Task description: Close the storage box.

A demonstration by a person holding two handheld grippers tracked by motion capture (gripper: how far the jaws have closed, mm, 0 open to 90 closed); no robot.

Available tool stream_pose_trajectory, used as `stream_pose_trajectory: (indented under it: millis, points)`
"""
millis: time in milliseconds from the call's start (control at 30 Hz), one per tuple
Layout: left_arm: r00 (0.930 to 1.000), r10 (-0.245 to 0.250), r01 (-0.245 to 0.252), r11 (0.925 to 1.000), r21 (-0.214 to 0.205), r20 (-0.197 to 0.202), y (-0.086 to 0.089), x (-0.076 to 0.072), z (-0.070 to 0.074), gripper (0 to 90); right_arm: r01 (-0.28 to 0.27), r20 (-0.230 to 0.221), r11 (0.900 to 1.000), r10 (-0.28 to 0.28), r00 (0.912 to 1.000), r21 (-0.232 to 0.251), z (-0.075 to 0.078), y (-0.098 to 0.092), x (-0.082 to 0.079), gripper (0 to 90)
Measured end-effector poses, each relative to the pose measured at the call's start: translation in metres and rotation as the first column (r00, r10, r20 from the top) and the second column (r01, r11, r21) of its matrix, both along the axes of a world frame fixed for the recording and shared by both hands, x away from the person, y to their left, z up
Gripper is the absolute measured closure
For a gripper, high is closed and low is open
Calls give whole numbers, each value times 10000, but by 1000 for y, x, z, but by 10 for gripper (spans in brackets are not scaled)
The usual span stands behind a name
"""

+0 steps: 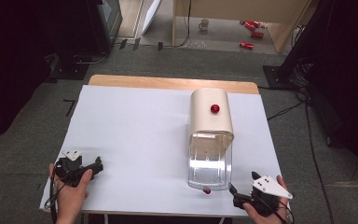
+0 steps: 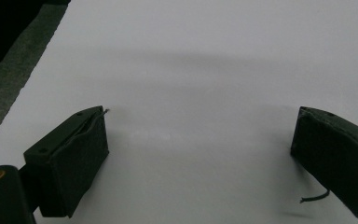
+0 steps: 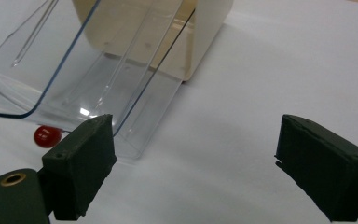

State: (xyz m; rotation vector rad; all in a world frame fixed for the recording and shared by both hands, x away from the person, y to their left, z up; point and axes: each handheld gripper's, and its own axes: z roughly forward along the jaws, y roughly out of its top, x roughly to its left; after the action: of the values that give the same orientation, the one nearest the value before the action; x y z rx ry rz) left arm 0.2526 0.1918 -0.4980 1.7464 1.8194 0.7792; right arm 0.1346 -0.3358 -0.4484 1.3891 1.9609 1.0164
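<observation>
On the white table top (image 1: pixel 135 140), right of centre, lies a cream bin (image 1: pixel 209 112) with a red knob (image 1: pixel 215 108) on its upper face; a clear plastic drawer (image 1: pixel 209 161) is pulled out of it toward the person, its front end close to the near edge of the table. A second red knob (image 1: pixel 207 191) sits at the drawer's near end, touching or almost touching the table.

At the near left corner, the left hand (image 1: pixel 70 193) holds the left gripper (image 1: pixel 95 165) low over the bare white surface, well apart from the bin. From the left gripper view its jaws stand wide apart with nothing between them, only the white table top (image 2: pixel 191 70) ahead.

Near the right corner, the right hand (image 1: pixel 268 207) holds the right gripper (image 1: pixel 233 190) just beside the drawer's front right corner. From the right gripper view its jaws are also spread wide and empty; the clear drawer (image 3: pixel 88 84) and the cream bin (image 3: pixel 200 42) lie ahead and to the left, and the red knob (image 3: pixel 47 135) shows just left of the left jaw
</observation>
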Motion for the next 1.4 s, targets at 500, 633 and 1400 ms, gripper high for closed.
stream_pose_trajectory:
  millis: [500,633,1400]
  points:
    - [10000,-1,1,10000,4,-1,0,0,0,40,-1579,211,9872,1574,9873,236,4,1,-8,100]
    - [10000,1,-1,10000,4,2,0,0,0,40,-1860,324,9821,1850,9822,297,5,8,-8,100]
    - [10000,-2,2,10000,9,4,0,0,0,40,-2568,389,9647,2549,9662,577,3,35,-4,302]
